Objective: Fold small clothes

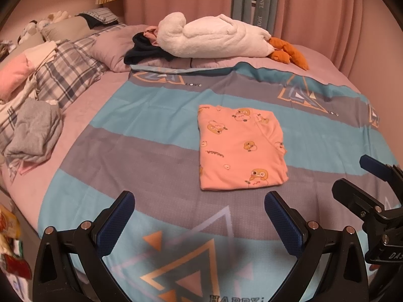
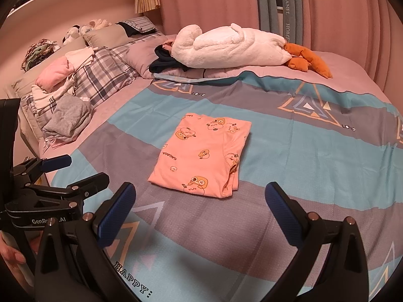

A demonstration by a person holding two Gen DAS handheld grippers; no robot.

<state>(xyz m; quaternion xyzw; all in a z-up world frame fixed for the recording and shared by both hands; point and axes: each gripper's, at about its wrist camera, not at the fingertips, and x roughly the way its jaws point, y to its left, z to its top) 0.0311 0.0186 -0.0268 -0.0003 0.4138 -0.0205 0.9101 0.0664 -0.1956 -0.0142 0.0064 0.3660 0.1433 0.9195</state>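
Both hand-held grippers, left (image 1: 199, 216) and right (image 2: 200, 207), gape wide and hold nothing, just short of the folded pink garment (image 1: 240, 148).
The garment lies flat mid-bedspread (image 1: 151, 115); a careless pinch could drag its loose right-hand layers open.

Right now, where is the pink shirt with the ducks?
The pink shirt lies folded mid-bed on the striped sheet, ahead of both open grippers, nearer than the white plush goose.

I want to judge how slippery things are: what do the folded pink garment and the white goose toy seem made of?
The folded pink garment looks like thin matte cotton-type knit: it lies flat with soft creases and a printed cartoon pattern. The white goose toy looks like fluffy plush fleece, with a nubbly, deep-pile surface. Exact fibres cannot be told.
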